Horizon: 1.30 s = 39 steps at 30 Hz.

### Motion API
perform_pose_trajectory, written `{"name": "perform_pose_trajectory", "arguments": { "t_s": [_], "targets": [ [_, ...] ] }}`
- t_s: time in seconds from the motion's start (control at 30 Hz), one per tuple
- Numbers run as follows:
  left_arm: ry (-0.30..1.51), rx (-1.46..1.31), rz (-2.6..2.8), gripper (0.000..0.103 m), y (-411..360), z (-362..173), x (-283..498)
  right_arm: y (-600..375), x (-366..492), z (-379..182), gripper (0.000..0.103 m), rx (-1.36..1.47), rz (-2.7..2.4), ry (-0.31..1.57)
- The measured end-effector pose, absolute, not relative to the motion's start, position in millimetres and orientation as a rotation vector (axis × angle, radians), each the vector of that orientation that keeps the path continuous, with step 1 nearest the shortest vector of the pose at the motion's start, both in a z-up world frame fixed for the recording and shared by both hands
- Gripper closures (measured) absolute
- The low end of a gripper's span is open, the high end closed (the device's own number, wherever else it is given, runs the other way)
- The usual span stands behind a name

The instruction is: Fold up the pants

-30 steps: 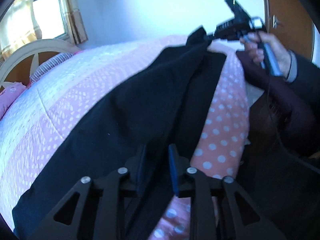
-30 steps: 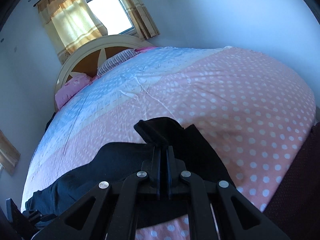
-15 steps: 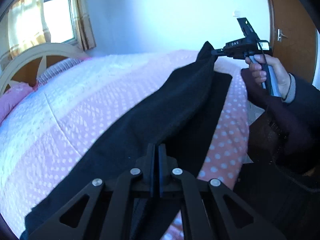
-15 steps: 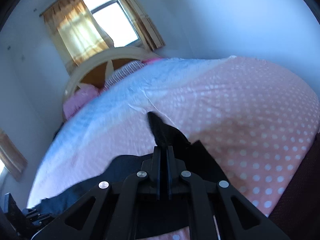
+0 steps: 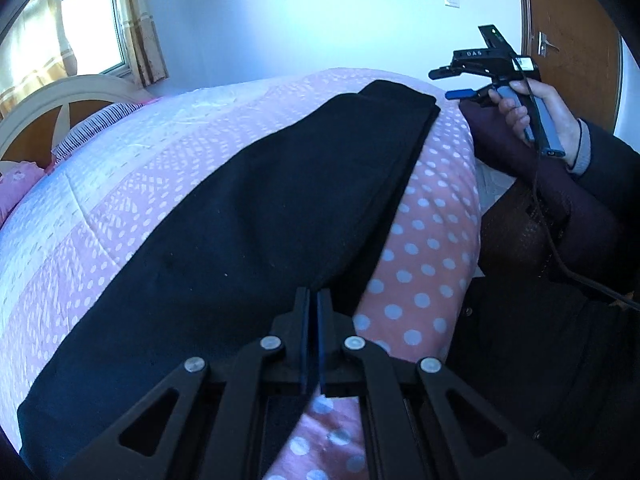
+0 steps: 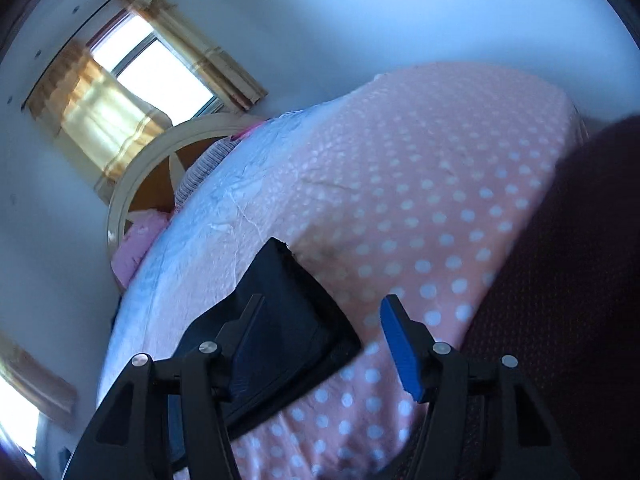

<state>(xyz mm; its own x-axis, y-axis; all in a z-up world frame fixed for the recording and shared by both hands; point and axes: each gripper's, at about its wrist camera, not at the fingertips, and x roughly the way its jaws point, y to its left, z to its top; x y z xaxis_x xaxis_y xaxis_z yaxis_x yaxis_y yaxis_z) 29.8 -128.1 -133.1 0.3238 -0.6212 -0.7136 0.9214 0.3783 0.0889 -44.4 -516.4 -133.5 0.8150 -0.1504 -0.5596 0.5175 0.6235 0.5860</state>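
Pants [image 5: 256, 216], black, lie lengthwise on dotted bedspread [image 5: 424, 248], running lower left to upper centre of left-wrist frame, one leg laid over other. Right gripper [image 6: 352, 344]: jaws spread wide, nothing held, above pant end at lower centre of its frame. Left gripper [image 5: 312, 340]: jaws nearly together at near edge; pinching fabric or not, can't tell. Judgement: lengthwise fold set down; next needs both grippers on one end, carry across w/o dragging layers.

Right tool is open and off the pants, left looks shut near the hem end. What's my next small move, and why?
Probably open the left tool and lift it clear. The pants already lie folded lengthwise, one leg on the other, flat on the bed cover. The right tool is open, held above the far end, so only the left one seems to pinch cloth before the next fold.
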Motion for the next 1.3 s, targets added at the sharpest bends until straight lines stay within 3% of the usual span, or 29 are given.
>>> {"name": "perform_pose_trajectory", "arguments": {
  "t_s": [0.07,0.1,0.13,0.23,0.33,0.53,0.7,0.83,0.9,1.0,1.1,1.3],
  "targets": [
    [0.646,0.543,-1.080,0.100,-127,-134,29,-514,-36,-136,0.044,0.798,-0.386,0.524],
    [0.648,0.542,-1.078,0.100,-128,-134,29,-511,-30,-137,0.053,0.780,-0.386,0.549],
    [0.648,0.540,-1.075,0.100,-130,-133,29,-509,-26,-139,0.074,0.764,-0.388,0.571],
    [0.647,0.539,-1.072,0.100,-134,-134,30,-500,-18,-139,0.094,0.684,-0.393,0.617],
    [0.648,0.531,-1.076,0.100,-133,-134,31,-494,-18,-136,0.098,0.643,-0.397,0.625],
    [0.641,0.481,-1.096,0.100,-121,-122,32,-491,-32,-121,0.099,0.583,-0.427,0.619],
    [0.668,0.513,-1.092,0.100,-127,-137,32,-502,-27,-150,0.099,0.633,-0.478,0.707],
    [0.657,0.512,-1.076,0.095,-127,-134,32,-499,-21,-145,0.099,0.591,-0.474,0.721],
    [0.649,0.514,-1.076,0.093,-122,-127,30,-499,-24,-142,0.095,0.611,-0.487,0.698],
    [0.600,0.505,-1.079,0.083,-101,-114,23,-493,-25,-128,0.070,0.586,-0.514,0.668],
    [0.568,0.476,-1.014,0.065,-64,-104,27,-468,-24,-103,0.068,0.479,-0.501,0.623],
    [0.644,0.392,-0.881,0.064,-15,-118,54,-357,20,-74,0.068,0.323,-0.119,0.614]
  ]
}}
